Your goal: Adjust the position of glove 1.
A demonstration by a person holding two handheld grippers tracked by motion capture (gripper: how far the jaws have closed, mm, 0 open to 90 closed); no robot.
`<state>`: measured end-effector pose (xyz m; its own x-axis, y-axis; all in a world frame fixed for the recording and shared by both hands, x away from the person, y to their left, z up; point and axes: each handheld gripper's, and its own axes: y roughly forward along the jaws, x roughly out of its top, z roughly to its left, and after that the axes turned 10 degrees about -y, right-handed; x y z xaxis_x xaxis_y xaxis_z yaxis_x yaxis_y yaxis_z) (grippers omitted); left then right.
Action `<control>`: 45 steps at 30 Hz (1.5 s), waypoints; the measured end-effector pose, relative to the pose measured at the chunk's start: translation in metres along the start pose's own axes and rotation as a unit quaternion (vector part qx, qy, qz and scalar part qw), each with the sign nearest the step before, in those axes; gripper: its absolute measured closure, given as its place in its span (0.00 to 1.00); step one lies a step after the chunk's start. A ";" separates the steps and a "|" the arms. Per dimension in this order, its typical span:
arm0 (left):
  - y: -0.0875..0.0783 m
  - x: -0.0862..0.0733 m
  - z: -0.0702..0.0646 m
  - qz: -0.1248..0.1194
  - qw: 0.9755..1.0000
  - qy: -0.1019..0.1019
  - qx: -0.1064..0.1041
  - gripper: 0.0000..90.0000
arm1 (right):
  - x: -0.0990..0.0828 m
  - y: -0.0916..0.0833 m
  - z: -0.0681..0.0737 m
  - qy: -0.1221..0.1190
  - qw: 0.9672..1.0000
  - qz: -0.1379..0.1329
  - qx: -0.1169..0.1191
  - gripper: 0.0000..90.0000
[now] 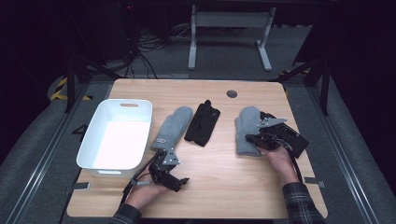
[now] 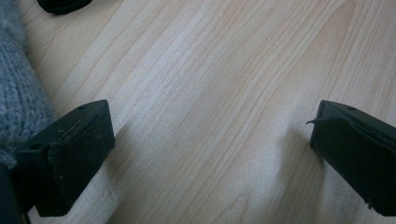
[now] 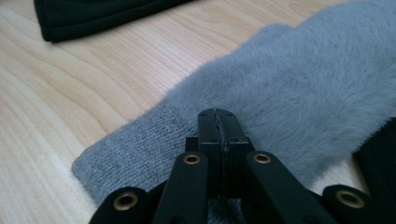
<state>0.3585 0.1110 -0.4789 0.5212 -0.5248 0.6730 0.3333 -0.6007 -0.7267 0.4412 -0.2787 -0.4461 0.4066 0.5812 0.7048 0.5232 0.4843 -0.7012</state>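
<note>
Left gripper (image 1: pixel 180 183): low over the table (image 1: pixel 224 186), pointing toward 4 o'clock, jaws wide apart, holding nothing
Right gripper (image 1: pixel 250 138): pointing toward 9 o'clock, jaws pressed together, tips on the grey mitten (image 1: pixel 246 130), grip unclear

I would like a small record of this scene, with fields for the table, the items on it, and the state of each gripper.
surface: wooden table
container: white bin, at table's left
grey mitten near bin: flat, beside left gripper
grey mitten at right: flat, under right gripper tips
black gloves: one in the middle, one under the right hand
left gripper: jaws wide open over bare wood
right gripper: jaws shut, tips against the mitten; pinch unclear
</note>
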 end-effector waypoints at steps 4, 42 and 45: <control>0.000 0.000 0.000 0.000 1.000 0.000 0.000 0.00 | 0.000 -0.003 0.008 -0.012 1.000 0.004 0.008 1.00; 0.000 0.000 0.000 0.000 1.000 -0.002 0.001 0.00 | -0.034 -0.053 0.089 -0.048 0.995 0.015 0.086 1.00; 0.000 0.000 0.000 0.000 1.000 -0.002 0.001 0.00 | -0.030 -0.058 0.088 -0.049 0.995 0.004 0.082 1.00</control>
<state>0.3581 0.1109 -0.4789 0.5245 -0.5225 0.6722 0.3352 -0.5990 -0.7272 0.3323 -0.2666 -0.4363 0.3308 0.6423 0.6914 0.3887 0.5749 -0.7200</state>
